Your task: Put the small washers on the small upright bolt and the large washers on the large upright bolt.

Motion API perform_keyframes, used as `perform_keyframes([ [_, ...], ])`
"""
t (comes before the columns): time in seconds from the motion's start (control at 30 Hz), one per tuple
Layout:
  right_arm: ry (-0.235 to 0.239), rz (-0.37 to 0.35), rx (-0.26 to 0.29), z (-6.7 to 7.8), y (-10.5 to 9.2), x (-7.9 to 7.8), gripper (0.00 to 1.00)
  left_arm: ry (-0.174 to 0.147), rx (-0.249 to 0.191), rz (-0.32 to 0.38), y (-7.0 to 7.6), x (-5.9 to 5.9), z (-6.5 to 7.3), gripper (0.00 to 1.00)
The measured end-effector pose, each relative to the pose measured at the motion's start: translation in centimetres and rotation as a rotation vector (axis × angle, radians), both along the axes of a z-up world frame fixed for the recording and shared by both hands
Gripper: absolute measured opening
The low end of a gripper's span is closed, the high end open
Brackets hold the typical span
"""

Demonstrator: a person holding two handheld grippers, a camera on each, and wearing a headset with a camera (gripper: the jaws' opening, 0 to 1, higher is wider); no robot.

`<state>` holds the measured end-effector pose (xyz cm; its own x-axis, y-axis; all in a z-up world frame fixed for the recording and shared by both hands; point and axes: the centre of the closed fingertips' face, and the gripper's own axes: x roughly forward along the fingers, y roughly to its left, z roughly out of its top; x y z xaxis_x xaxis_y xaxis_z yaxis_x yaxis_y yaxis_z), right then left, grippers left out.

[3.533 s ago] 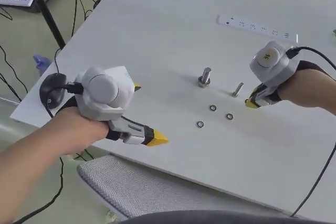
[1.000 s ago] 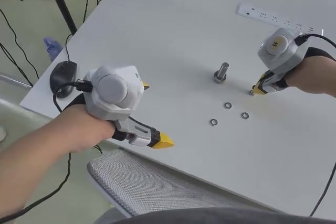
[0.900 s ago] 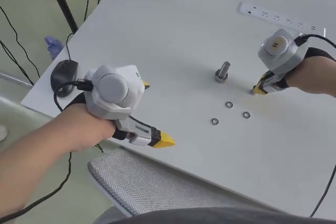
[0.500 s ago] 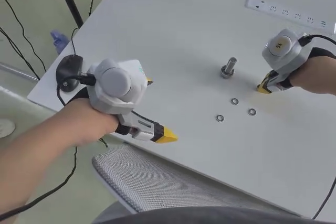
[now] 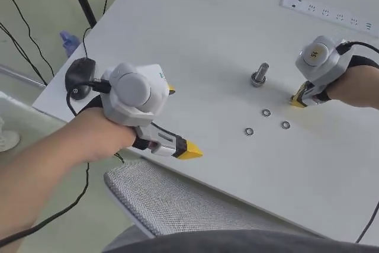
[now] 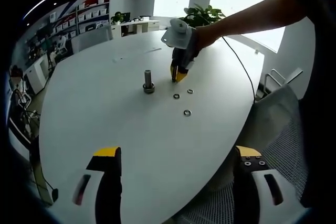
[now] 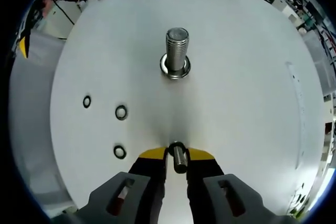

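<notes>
The large upright bolt point(image 5: 259, 75) point(image 7: 177, 51) point(image 6: 148, 82) stands on the white table point(image 5: 195, 39). Three small washers point(image 5: 266, 112) point(image 5: 285, 125) point(image 5: 249, 131) lie loose just in front of it. They also show in the right gripper view as rings point(image 7: 121, 112) point(image 7: 119, 151) point(image 7: 87, 101). My right gripper point(image 5: 298, 101) point(image 7: 177, 153) is down at the table, shut on the small bolt point(image 7: 178, 159), to the right of the large bolt. My left gripper point(image 5: 180, 121) point(image 6: 176, 156) hovers open and holds nothing, over the table's near left edge.
A white power strip point(image 5: 325, 13) lies at the far right of the table. A black mouse-like device point(image 5: 80, 72) sits at the left corner with cables point(image 5: 23, 22) on the floor beyond. A grey mesh chair point(image 5: 177, 205) stands below the near edge.
The right gripper has come onto the small bolt, which stood free beside it 3.5 s ago, and shut on it. The head camera has shifted. The left gripper stays open.
</notes>
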<state>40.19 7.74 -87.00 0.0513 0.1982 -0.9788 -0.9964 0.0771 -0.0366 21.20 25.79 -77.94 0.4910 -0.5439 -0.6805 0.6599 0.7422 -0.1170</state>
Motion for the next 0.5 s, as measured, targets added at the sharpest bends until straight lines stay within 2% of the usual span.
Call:
perform_keyframes([
  [0.4,0.008,-0.013,-0.001,0.03,0.00,0.07,0.15,0.008,0.003,0.011,0.57,-0.52,-0.16,0.87],
  [0.5,0.013,-0.021,0.006,0.08,0.02,0.14,0.19,0.008,0.005,0.013,0.58,-0.51,-0.17,0.88],
])
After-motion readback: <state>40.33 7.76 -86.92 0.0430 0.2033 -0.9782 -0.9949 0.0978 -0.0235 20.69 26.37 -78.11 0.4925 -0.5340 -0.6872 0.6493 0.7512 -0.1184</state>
